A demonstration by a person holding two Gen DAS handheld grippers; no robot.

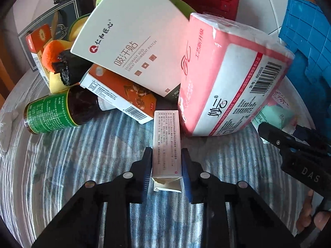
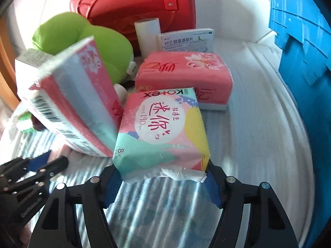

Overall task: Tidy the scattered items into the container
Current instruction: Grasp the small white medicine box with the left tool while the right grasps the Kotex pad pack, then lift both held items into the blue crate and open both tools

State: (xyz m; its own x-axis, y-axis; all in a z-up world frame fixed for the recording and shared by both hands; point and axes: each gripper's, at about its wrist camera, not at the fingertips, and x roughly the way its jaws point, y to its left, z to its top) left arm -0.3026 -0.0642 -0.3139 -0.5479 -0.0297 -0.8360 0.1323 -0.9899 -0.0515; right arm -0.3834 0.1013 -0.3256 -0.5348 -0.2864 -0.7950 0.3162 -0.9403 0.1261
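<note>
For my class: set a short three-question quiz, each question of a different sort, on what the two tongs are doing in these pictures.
1. True or false: the left tongs are clamped on the green-labelled bottle.
2. What sits between the right tongs? A) red case B) Kotex pack C) white roll
3. Fill in: the blue container stands to the ___ of the pink tissue pack in the right wrist view.

Key
1. False: they grip a narrow white box.
2. B, the Kotex pack.
3. Right.
</note>
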